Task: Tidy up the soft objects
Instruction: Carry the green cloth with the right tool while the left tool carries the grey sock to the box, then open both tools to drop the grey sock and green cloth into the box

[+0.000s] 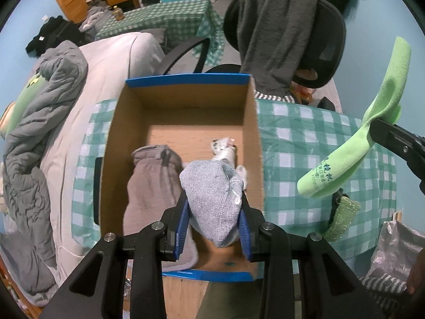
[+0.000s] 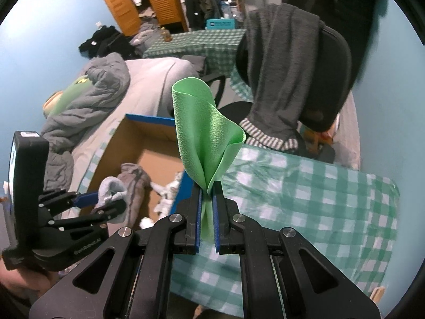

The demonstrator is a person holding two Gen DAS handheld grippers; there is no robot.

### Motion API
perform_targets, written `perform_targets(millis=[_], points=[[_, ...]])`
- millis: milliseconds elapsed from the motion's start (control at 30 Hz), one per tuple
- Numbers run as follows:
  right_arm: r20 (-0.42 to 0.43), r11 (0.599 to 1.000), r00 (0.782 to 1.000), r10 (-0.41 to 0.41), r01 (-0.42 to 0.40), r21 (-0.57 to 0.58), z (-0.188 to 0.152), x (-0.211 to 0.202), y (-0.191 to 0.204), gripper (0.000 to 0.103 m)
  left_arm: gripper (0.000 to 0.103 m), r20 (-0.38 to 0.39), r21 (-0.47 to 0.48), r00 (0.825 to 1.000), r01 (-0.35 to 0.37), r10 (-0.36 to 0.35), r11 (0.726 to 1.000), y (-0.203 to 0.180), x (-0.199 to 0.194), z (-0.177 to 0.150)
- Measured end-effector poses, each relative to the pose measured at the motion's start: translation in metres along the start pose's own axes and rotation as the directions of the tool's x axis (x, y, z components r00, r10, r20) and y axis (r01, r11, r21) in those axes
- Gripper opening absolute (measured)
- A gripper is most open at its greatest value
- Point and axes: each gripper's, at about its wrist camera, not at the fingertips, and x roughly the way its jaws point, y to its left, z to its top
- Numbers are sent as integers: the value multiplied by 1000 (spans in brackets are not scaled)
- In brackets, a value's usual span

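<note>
Box (image 1: 183,101): ahead of the left tongs (image 1: 215,199), already held a brown garment (image 1: 151,183) and a white toy (image 1: 224,151).
Left tongs clamped a grey sock (image 1: 212,194) above it.
Right tongs (image 2: 207,194) pinched a green cloth (image 2: 204,133), awaiting boxing.

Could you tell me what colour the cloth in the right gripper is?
Light green cloth; the right wrist view shows it best.
</note>
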Motion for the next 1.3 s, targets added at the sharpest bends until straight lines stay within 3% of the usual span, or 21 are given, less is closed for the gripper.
perform_targets(millis=[500, 967, 1133, 1200, 1233, 1300], points=[[-32, 994, 997, 65, -68, -86, 15, 32, 61, 7, 34, 0, -77, 1000, -25, 26, 997, 57, 3, 0], [-102, 990, 991, 88, -99, -105, 22, 73, 94, 7, 34, -26, -108, 999, -25, 22, 994, 89, 20, 5], [-155, 990, 983, 95, -110, -90, 23, 87, 97, 8, 44, -39, -96, 999, -30, 27, 995, 92, 29, 10], [-166, 990, 981, 97, -112, -80, 23, 90, 97, 16, 49, -48, -88, 998, -31, 27, 996, 92, 31, 10], [-167, 991, 981, 98, -112, -77, 23, 90, 96, 27, 52, -48, -87, 998, -32, 28, 996, 92, 31, 11], [-164, 992, 982, 88, -102, -76, 23, 90, 96, 38, 59, -47, -84, 998, -38, 34, 996, 93, 31, 11]])
